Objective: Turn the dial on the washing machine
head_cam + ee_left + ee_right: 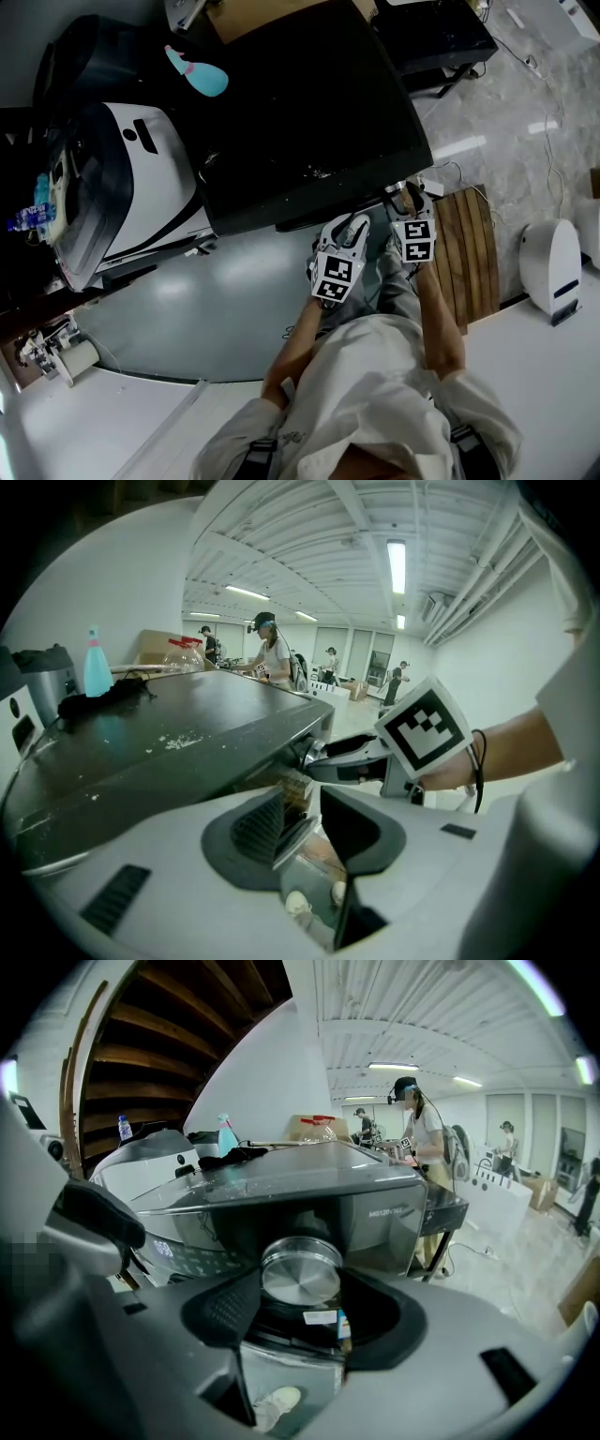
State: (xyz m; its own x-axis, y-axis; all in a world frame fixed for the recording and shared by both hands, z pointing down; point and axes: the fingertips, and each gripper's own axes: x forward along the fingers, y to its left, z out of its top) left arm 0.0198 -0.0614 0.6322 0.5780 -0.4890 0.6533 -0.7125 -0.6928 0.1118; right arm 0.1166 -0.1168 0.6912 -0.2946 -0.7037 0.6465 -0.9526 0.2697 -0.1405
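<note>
A dark grey washing machine point(300, 112) fills the middle of the head view. Its round silver dial point(300, 1272) sits on the front panel near the right corner. My right gripper point(300, 1283) has one pad on each side of the dial and looks shut on it. In the left gripper view the dial point(307, 750) shows side-on, with the right gripper point(323, 752) reaching it. My left gripper point(357, 221) hovers just left of the right one point(408, 195), below the machine's front edge. Its jaws point(317, 803) stand a little apart with nothing between them.
A white washing machine point(141, 187) stands to the left, with a blue spray bottle point(202, 75) behind it. On the floor to the right lie a wooden slatted panel point(469, 253) and a white device point(551, 262). Several people stand far behind the machine point(375, 1204).
</note>
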